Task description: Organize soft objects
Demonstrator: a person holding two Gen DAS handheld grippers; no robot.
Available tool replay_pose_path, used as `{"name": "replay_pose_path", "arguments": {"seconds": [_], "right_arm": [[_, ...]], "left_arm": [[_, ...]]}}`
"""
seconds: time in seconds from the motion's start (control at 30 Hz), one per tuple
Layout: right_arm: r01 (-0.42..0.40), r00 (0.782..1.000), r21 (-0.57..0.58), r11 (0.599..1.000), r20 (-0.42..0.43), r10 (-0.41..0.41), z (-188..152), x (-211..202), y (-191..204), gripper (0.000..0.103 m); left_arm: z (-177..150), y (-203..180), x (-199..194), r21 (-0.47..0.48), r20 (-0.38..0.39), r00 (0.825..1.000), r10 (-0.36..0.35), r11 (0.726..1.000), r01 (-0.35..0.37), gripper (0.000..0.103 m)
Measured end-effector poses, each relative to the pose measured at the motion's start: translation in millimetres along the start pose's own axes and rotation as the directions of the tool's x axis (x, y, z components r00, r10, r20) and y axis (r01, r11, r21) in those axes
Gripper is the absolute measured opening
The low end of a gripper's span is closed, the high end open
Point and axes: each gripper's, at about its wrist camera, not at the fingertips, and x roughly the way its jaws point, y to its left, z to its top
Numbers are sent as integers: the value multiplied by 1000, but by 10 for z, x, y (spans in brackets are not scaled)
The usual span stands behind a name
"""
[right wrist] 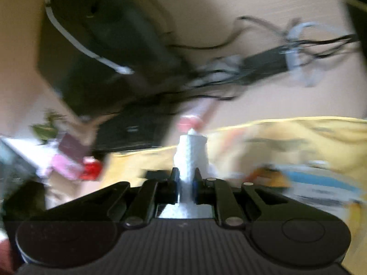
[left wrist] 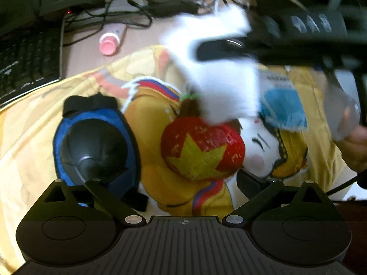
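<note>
My left tongs (left wrist: pixel 169 178) are spread wide and hold nothing; between their fingers lies a red ball with a yellow star (left wrist: pixel 203 150) on the yellow printed cloth (left wrist: pixel 27 137). Left of it rests a blue pad with a black dome (left wrist: pixel 96 146). My right tongs (right wrist: pixel 185 178) are pressed on a white fluffy cloth (right wrist: pixel 191 151), which hangs above the ball (very blurred in the left view). Farther right lies a blue fluffy piece (left wrist: pixel 283 108). Far left, I see a keyboard (left wrist: pixel 27 61) and a pink bottle (left wrist: pixel 110 42).
</note>
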Motion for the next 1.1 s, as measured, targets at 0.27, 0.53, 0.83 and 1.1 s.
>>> {"name": "replay_pose_path", "arguments": {"seconds": [0.27, 0.53, 0.83, 1.1], "right_arm": [[164, 986, -117, 980, -6, -166, -152, 130, -123, 14], [208, 978, -106, 972, 46, -204, -213, -316, -112, 14], [-155, 978, -234, 960, -174, 115, -338, -55, 420, 14], [-170, 954, -154, 973, -271, 124, -485, -4, 177, 17]], "left_arm": [[7, -199, -232, 109, 73, 997, 27, 993, -35, 100], [-173, -445, -252, 245, 34, 998, -52, 969, 42, 100], [-227, -222, -186, 82, 41, 999, 14, 996, -18, 101], [-314, -103, -227, 22, 34, 998, 43, 999, -44, 102]]}}
